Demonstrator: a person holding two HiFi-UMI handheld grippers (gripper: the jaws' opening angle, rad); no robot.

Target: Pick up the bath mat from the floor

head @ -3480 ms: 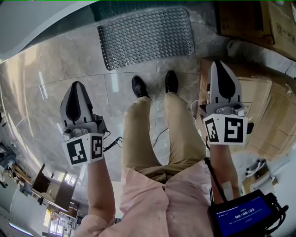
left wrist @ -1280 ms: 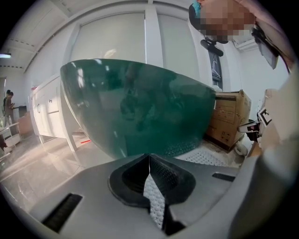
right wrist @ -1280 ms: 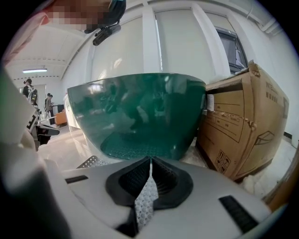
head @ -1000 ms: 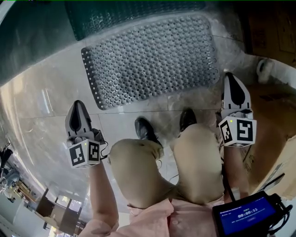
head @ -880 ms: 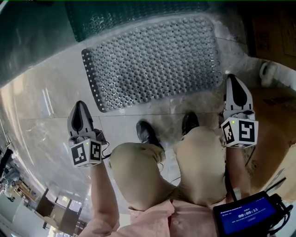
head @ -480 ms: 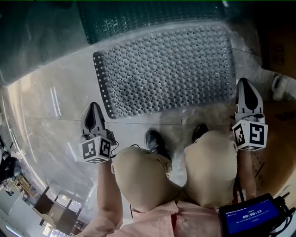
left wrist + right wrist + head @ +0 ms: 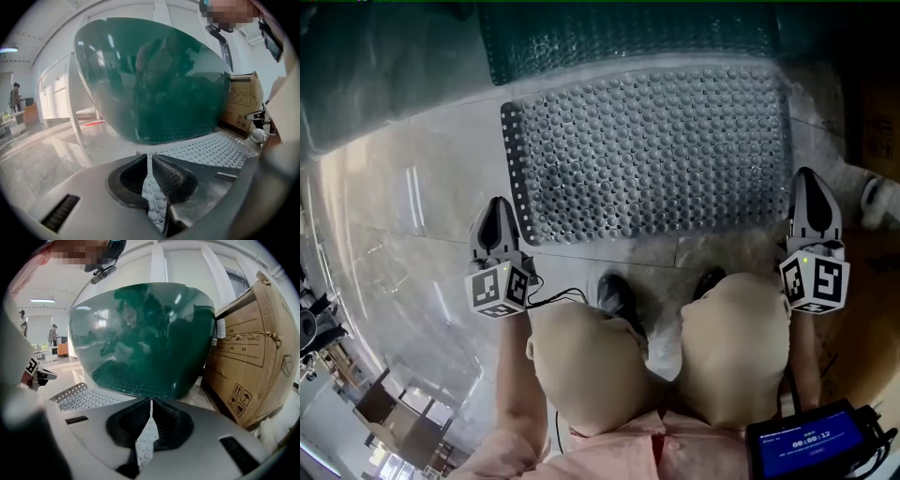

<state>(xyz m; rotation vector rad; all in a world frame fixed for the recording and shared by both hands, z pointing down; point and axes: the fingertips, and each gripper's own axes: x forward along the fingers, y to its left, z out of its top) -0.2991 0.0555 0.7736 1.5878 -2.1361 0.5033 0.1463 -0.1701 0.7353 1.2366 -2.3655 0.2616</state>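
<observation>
In the head view we find the person's knees [image 7: 581, 366] at 6 o'clock, bent, with a black shoe [image 7: 616, 292] just beyond them on the marble floor [image 7: 403, 225]; the left gripper [image 7: 499, 204] sits at 9 o'clock, its fingers pressed together and holding nothing; the right gripper [image 7: 804, 176] sits at 3 o'clock, its fingers likewise closed and empty; each tip lies just beside a near corner of the bath mat [image 7: 656, 150], the left tip at its left edge, the right tip at its right edge; whether either tip touches the mat we cannot tell; the mat, grey and studded, lies on the floor from 11 to 2 o'clock; beyond it, at 12 o'clock, stands a dark green glossy body [image 7: 628, 33]; the right gripper view shows cardboard cartons [image 7: 248, 348] at 3 o'clock.
</observation>
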